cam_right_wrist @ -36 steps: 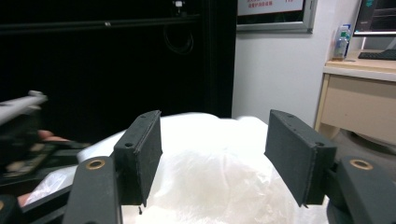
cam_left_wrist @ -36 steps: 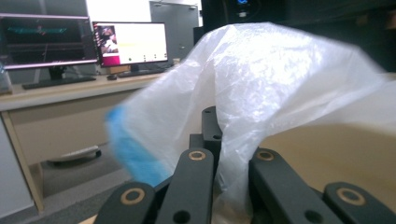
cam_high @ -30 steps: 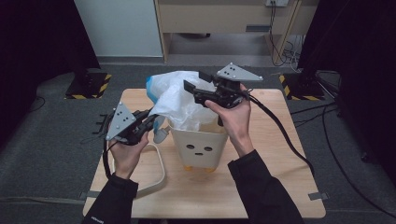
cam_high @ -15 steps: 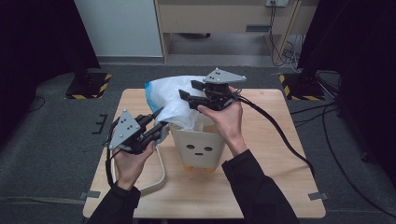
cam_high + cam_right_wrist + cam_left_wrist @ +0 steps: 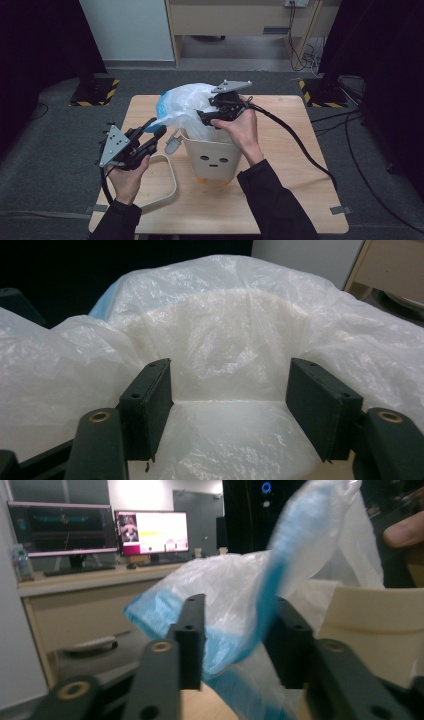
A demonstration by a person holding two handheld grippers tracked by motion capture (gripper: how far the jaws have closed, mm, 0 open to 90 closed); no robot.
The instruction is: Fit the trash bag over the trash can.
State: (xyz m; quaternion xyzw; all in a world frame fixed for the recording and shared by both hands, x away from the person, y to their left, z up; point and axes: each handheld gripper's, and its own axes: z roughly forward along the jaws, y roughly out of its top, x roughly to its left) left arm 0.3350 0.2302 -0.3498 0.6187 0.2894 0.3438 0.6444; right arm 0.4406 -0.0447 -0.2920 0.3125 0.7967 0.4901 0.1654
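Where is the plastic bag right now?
In the high view, the plastic bag sits in the cream bin mid-table, draped over its rim, under the right gripper.

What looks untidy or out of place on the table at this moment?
The white plastic bag is not fitted on the cream bin: it billows above the rim and hangs out to the far left. The bin's loose rim ring lies flat on the table beside it. Nothing looks spilled or broken.

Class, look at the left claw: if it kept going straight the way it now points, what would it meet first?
Most likely the thin white and blue plastic bag. The left claw points at it with open jaws, which have just been opening, and the film hangs ahead. The cream plastic bin sits behind, though depth is unclear.
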